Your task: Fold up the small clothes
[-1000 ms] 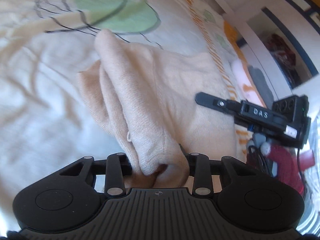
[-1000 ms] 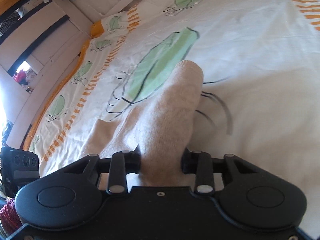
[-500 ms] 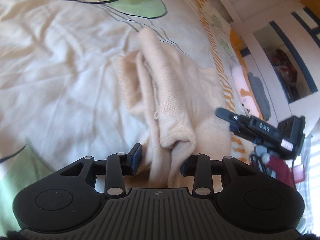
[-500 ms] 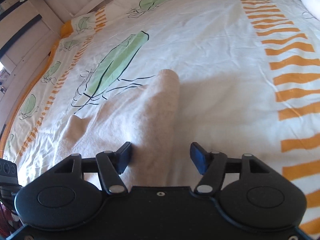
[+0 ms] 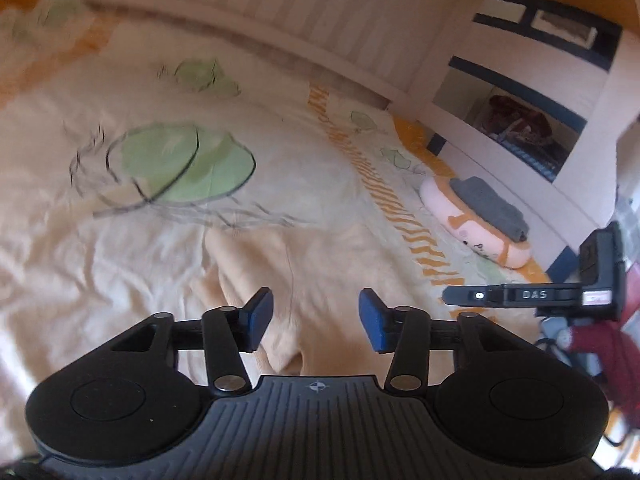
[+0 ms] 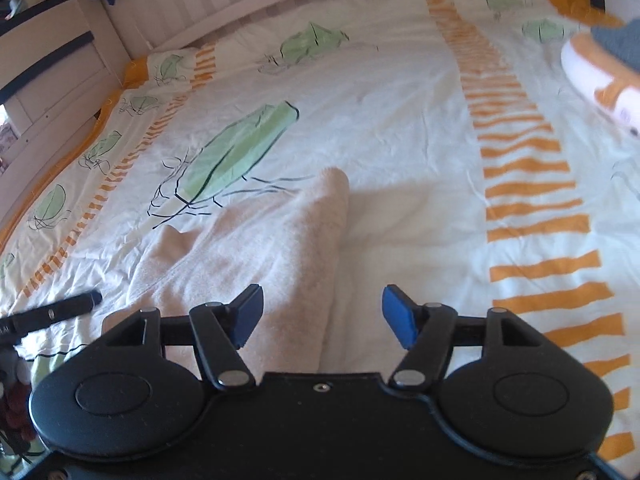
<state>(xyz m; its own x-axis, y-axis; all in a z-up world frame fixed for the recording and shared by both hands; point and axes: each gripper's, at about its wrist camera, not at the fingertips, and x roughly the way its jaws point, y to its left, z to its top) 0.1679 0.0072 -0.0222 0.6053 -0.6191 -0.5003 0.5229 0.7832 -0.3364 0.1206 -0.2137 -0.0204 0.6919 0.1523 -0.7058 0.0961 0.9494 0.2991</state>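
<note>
A beige knitted garment (image 5: 304, 256) lies folded lengthwise on the bedspread (image 5: 120, 240). My left gripper (image 5: 316, 320) hovers over its near end with the jaws opening; the blue pads (image 5: 260, 316) touch nothing. In the right wrist view the same garment (image 6: 280, 240) stretches away as a long fold. My right gripper (image 6: 324, 316) is above its near end, jaws opening and wide apart, with the cloth lying below the left pad and not pinched. Each gripper shows in the other's view: the right gripper (image 5: 520, 294) at the right edge, and a left gripper finger (image 6: 52, 312) at the left edge.
A pink plush cushion (image 5: 452, 216) carrying a folded grey cloth (image 5: 488, 204) lies on the bed to the right. A white slatted bed rail (image 5: 280, 12) closes the far side, with shelving (image 5: 520, 120) beyond it. Dark red fabric (image 5: 600, 356) hangs beneath the right gripper.
Both grippers let go of the beige garment, opened and lifted back from it. The garment now lies flat on the bedspread, and both views tilt up toward the bed rail.
</note>
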